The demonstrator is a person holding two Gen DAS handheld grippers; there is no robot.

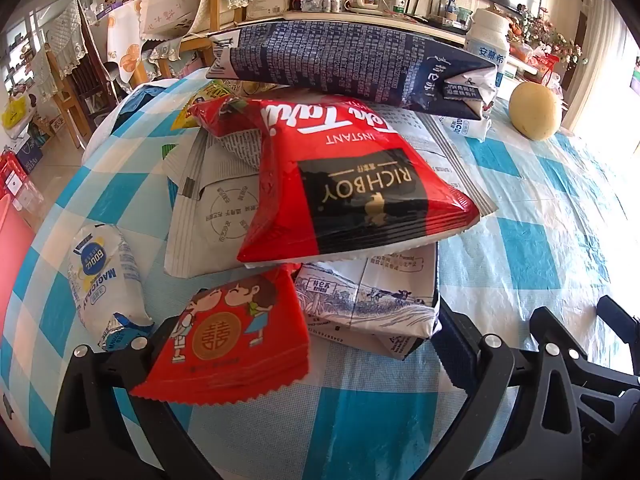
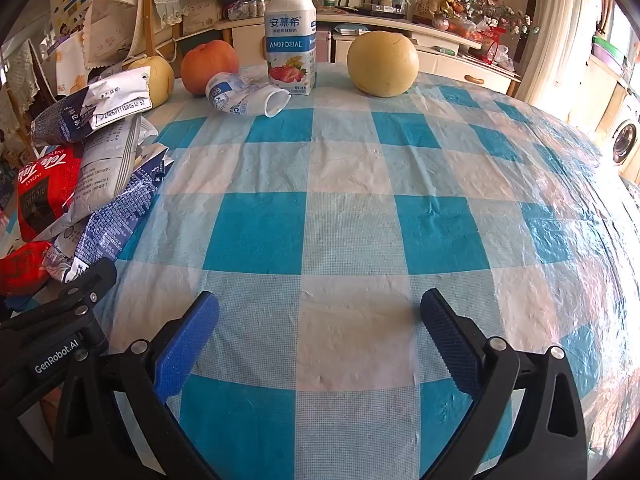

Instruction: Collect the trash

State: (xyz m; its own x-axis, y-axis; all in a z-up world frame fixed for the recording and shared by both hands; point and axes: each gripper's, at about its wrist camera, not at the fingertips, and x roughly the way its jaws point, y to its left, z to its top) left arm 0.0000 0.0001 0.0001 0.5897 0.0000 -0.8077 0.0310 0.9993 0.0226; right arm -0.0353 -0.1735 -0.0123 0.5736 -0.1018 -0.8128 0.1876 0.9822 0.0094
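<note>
1. A cluttered room with shelves, draped cloths and wooden chairs surrounds a tabletop (image 2: pixel 352 184) covered in a glossy, crinkled plastic cloth of blue and white checks.
2. The trash lies heaped at the left of the tabletop, straight ahead of the left gripper (image 1: pixel 304 356): a puffy red and black instant tea packet (image 1: pixel 352 188) with crimped edges lies on top of flattened grey-white cartons (image 1: pixel 216 208).
3. A flattened dark blue milk carton (image 1: pixel 344 64) covered in fine white print lies across the far side of the heap.
4. Below the tea packet lies a flattened white carton with a blue farm drawing (image 1: pixel 368 300); beside it is a small red sachet with a cartoon couple (image 1: pixel 228 336), its edge serrated.
5. A crushed white and blue bottle (image 1: pixel 108 280) lies left of the heap.
6. The left gripper's fingers stand spread wide; the red sachet lies between them and covers the left one, and I cannot tell whether it touches them. No pad presses on it.
7. The right gripper (image 2: pixel 320 336) also stands wide open, its ribbed blue pads (image 2: pixel 188 340) above bare cloth, holding nothing.
8. Far across the tabletop stand an upright white yogurt bottle (image 2: pixel 290 36) with strawberry artwork, a second crushed bottle (image 2: pixel 248 98) on its side just before it, a round yellow melon (image 2: pixel 382 64), an orange-red peach (image 2: pixel 210 66) and a pale pear (image 2: pixel 158 80).
</note>
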